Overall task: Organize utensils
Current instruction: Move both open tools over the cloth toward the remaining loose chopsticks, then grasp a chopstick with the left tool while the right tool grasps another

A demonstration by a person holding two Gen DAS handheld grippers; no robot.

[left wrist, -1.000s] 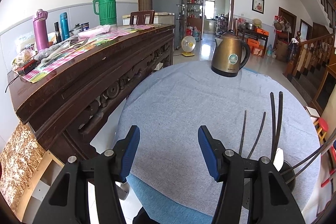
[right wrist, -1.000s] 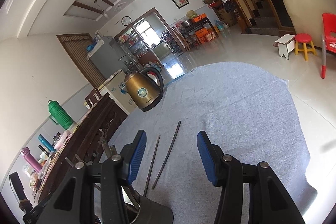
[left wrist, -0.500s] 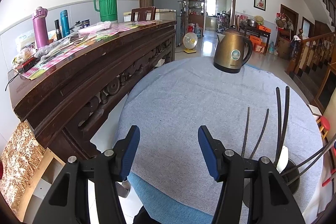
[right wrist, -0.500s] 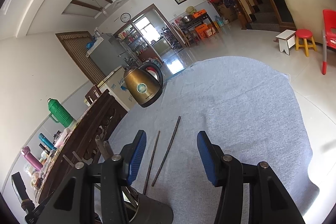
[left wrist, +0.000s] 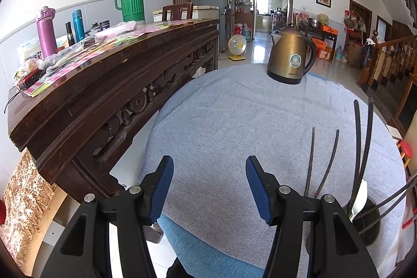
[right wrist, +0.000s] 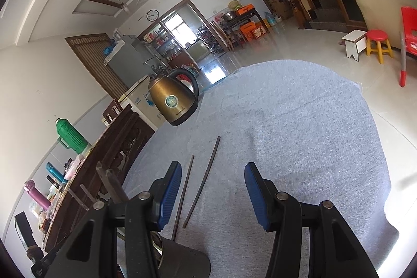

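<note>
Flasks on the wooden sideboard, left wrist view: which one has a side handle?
The green flask, the tallest and furthest along. The purple flask and teal flask are slim, with no side handle.

Two chopsticks (right wrist: 200, 184) lie on the table (right wrist: 299, 127), kettle (right wrist: 173, 100) behind them.

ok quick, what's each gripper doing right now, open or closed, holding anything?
Left gripper: open, holding nothing.
Right gripper: open, holding nothing.
</note>
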